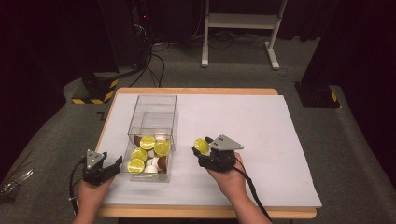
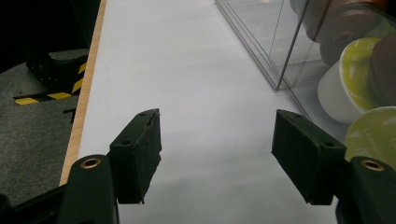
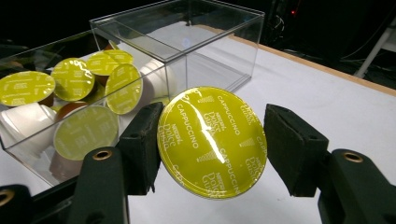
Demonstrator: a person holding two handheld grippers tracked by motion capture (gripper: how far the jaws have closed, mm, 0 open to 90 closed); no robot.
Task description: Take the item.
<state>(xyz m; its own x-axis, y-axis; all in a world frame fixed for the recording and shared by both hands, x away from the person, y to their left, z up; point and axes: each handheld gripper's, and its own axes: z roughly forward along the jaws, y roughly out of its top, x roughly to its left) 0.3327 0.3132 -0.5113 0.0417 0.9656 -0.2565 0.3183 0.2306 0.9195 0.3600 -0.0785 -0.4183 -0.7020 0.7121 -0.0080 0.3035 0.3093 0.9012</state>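
Observation:
A coffee capsule (image 3: 212, 140) with a yellow foil lid marked "Cappuccino" is held between my right gripper's (image 3: 213, 148) jaws, lid facing the camera. In the high view that capsule (image 1: 201, 144) and my right gripper (image 1: 200, 152) sit just right of a clear plastic box (image 1: 154, 100). The near end of the box holds several yellow-lidded, white and brown capsules (image 1: 148, 155). My left gripper (image 1: 114, 164) rests left of the box's near corner. Its jaws (image 2: 217, 149) stand open over bare white mat, with nothing between them.
A white mat (image 1: 261, 130) covers the wooden table. The far half of the clear box (image 3: 210, 51) holds no capsules. A white stand's legs (image 1: 238, 21) and black equipment with hazard-striped bases (image 1: 95, 91) stand on the floor beyond the table.

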